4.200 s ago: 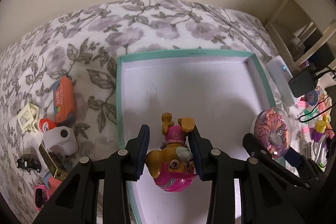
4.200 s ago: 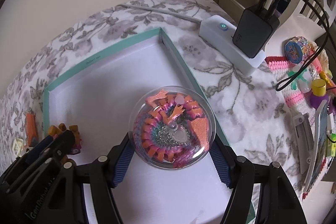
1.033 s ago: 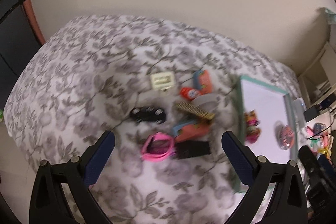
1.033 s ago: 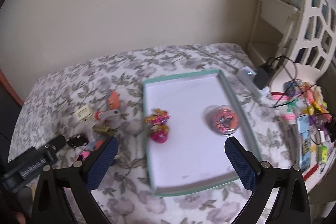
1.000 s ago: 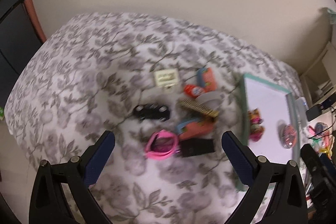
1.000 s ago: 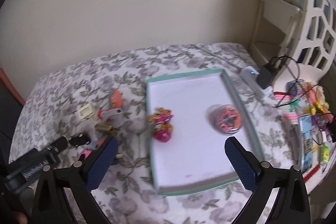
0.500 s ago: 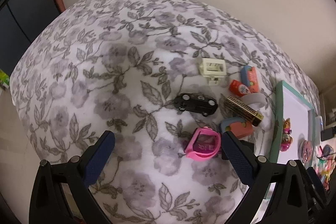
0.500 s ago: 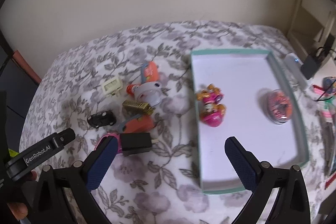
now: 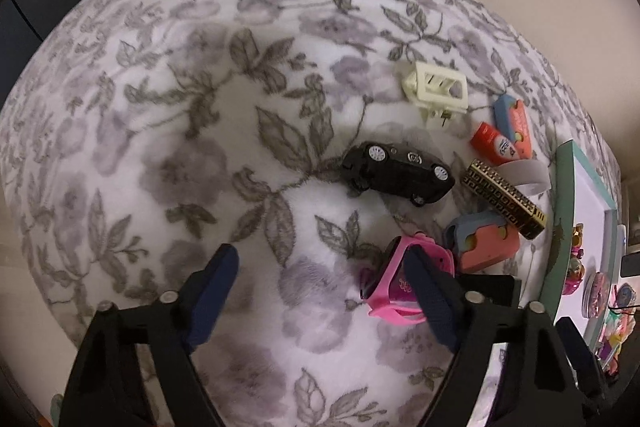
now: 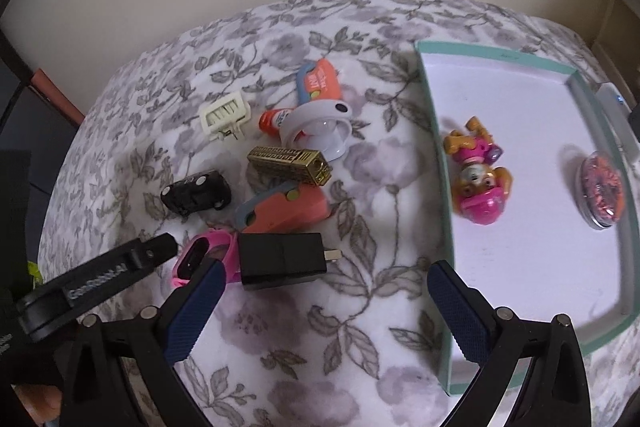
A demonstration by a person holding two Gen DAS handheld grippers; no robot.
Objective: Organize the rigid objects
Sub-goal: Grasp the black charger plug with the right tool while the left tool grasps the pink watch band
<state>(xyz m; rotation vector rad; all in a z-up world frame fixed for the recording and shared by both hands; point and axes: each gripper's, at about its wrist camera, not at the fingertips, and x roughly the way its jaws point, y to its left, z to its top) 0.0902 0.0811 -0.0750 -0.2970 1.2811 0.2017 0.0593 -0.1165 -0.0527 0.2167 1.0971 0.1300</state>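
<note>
In tray [image 10: 434, 131]: pup figure [image 10: 478, 173], globe [image 10: 602, 193] | left gripper [image 9: 322, 291] closing, empty | right gripper [image 10: 326, 303] spread

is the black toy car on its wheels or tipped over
Tipped on its side: the car shows two wheel faces pointing up from the blanket.

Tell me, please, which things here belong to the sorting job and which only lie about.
For the job:
- teal tray
- pink puppy figure and glitter disc, in the tray
- black toy car
- gold bar
- pink watch
- black plug adapter
- cream clip

Lying about:
- floral blanket
- white power strip
</note>
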